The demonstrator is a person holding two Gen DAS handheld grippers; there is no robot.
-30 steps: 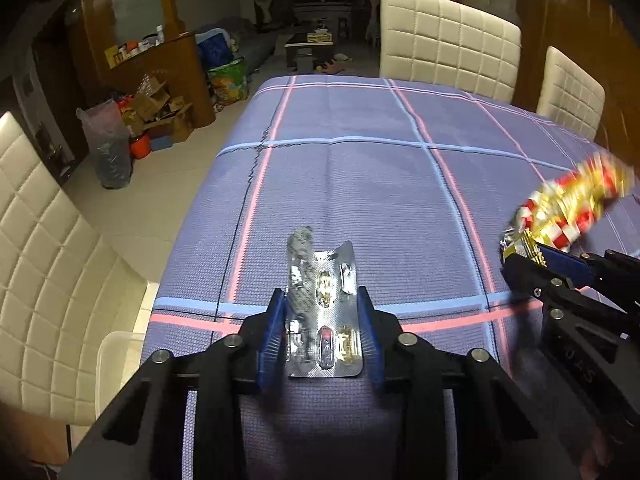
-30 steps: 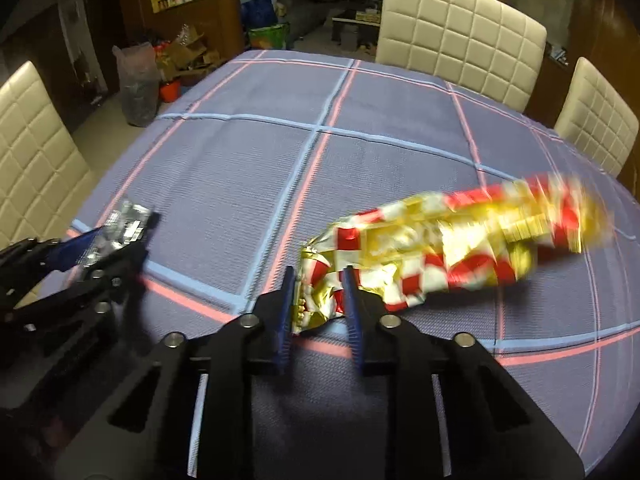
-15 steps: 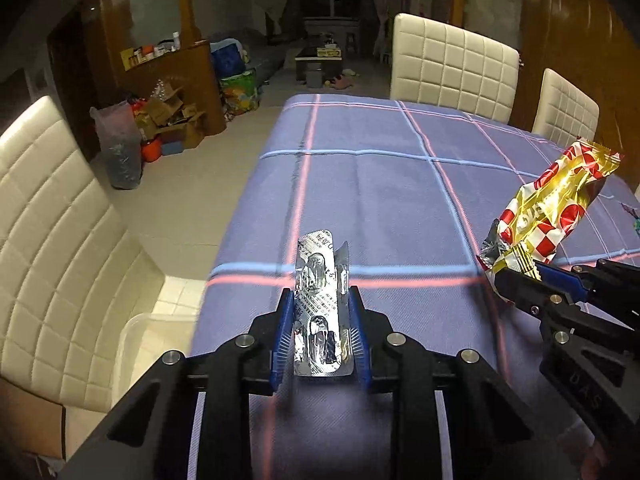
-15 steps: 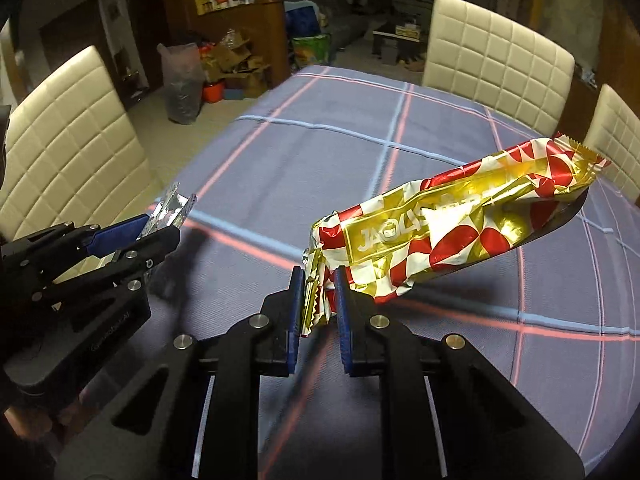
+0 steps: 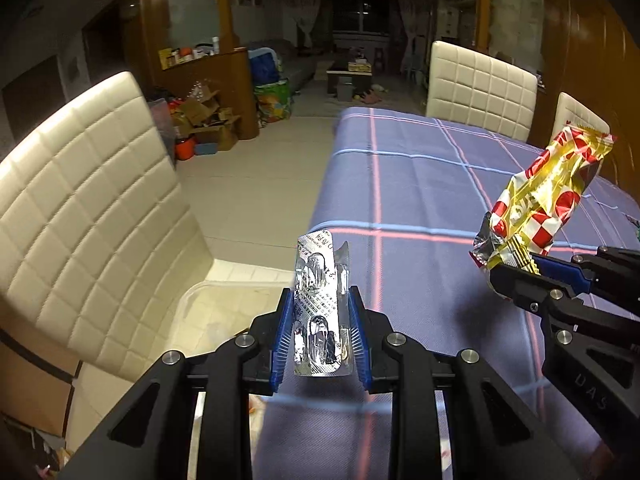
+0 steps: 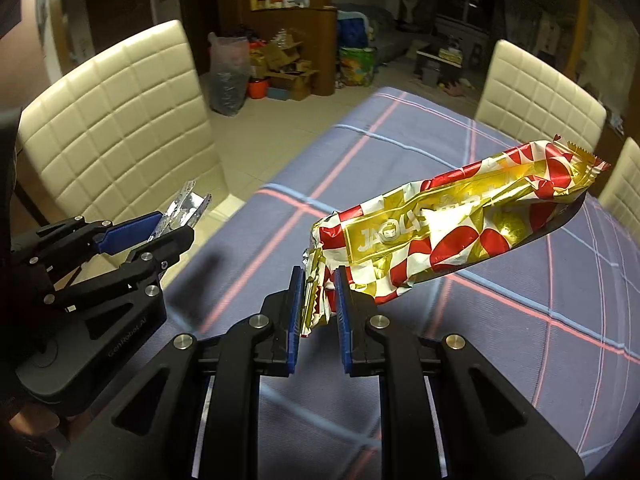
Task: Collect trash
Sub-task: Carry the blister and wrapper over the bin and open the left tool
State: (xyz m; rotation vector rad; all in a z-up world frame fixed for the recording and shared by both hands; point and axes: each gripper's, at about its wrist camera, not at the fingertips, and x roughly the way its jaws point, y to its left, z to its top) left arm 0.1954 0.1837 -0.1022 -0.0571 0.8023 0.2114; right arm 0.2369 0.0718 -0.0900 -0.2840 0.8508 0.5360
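Left gripper (image 5: pixel 320 332) jaws, just narrowed, clamp crumpled silver foil blister pack (image 5: pixel 320 312); right gripper (image 6: pixel 318 308) jaws pinched tight on end of red-and-gold foil snack wrapper (image 6: pixel 448 232). Both pieces aloft over table under purple plaid cloth (image 5: pixel 420 208). Carry stage, likely toward translucent plastic bin (image 5: pixel 224 312) beside cream chair (image 5: pixel 88 208); next: position over it, release. Bin interior mostly hidden behind left gripper.
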